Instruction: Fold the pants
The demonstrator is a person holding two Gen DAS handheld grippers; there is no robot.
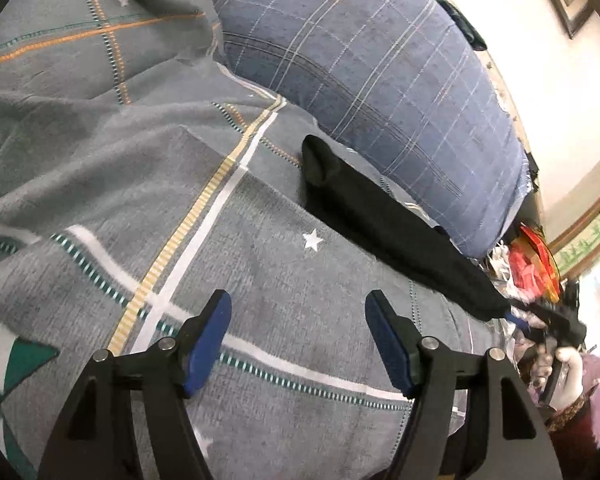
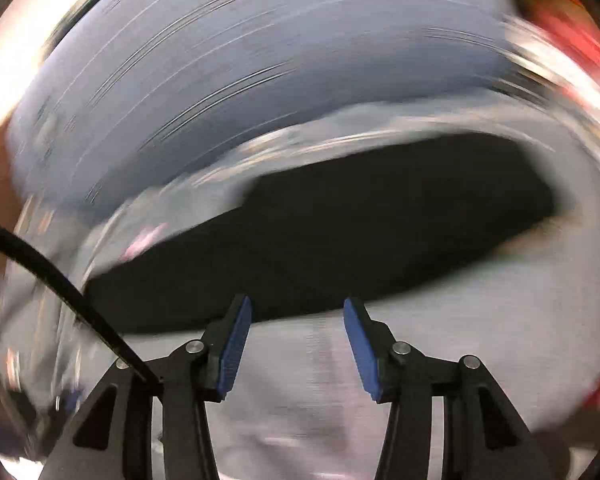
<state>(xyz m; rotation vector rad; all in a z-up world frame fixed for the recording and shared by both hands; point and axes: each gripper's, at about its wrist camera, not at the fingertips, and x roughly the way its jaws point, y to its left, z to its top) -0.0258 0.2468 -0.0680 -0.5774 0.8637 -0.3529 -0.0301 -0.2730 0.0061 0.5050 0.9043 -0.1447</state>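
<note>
The black pants (image 1: 384, 224) lie as a long narrow folded strip on the grey bedspread (image 1: 260, 272), beside a blue plaid pillow. My left gripper (image 1: 298, 304) is open and empty above the bedspread, with the pants ahead and to its right. In the right wrist view, heavily motion-blurred, the pants (image 2: 340, 232) show as a wide dark shape just beyond my right gripper (image 2: 298, 308), which is open and empty. The right gripper also shows in the left wrist view (image 1: 556, 332), at the near end of the pants.
A large blue plaid pillow (image 1: 372, 80) lies behind the pants, and shows blurred in the right wrist view (image 2: 228, 80). Red and mixed clutter (image 1: 536, 264) sits past the bed's right edge. A black cable (image 2: 60, 284) crosses the right view's left side.
</note>
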